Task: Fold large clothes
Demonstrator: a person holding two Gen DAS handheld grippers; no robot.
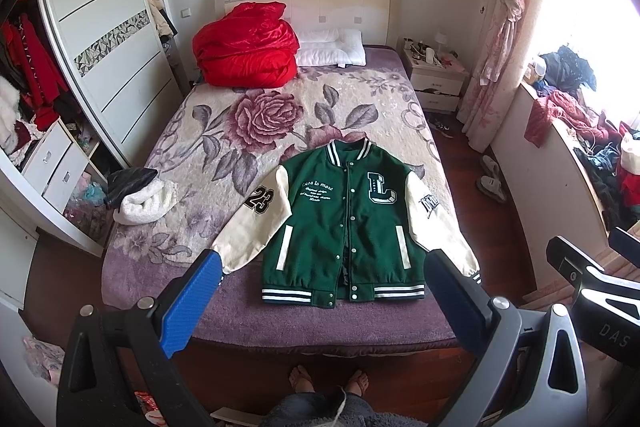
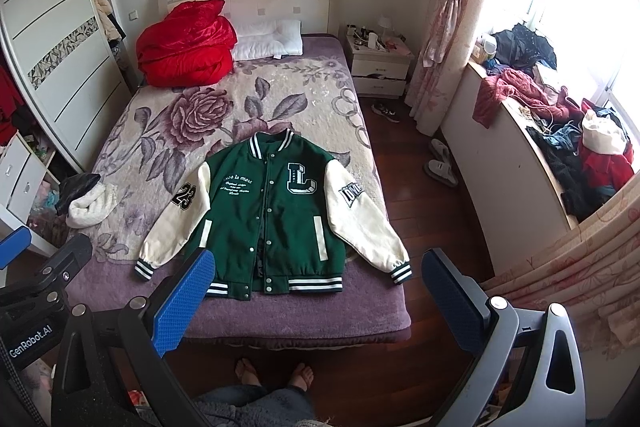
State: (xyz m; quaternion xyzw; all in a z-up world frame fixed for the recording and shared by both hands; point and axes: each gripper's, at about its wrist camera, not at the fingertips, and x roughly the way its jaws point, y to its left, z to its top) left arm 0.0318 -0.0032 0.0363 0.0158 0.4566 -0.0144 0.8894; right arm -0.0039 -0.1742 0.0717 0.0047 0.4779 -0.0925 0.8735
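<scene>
A green varsity jacket (image 1: 344, 223) with cream sleeves lies flat, front up and buttoned, at the foot of the bed (image 1: 280, 315). Its sleeves spread out to both sides. It also shows in the right wrist view (image 2: 272, 211). My left gripper (image 1: 324, 267) is open and empty, held high above the foot of the bed, well short of the jacket. My right gripper (image 2: 316, 267) is open and empty too, at a like height, to the right of the left one. The right gripper also shows in the left wrist view (image 1: 592, 267).
A red quilt (image 1: 248, 47) and a white pillow (image 1: 332, 47) lie at the headboard. A white and black bundle (image 1: 140, 195) sits on the bed's left edge. A wardrobe (image 1: 100, 47) stands left, a nightstand (image 1: 436, 79) and a cluttered window ledge (image 1: 580, 147) right. My feet (image 1: 328, 379) are on the wood floor.
</scene>
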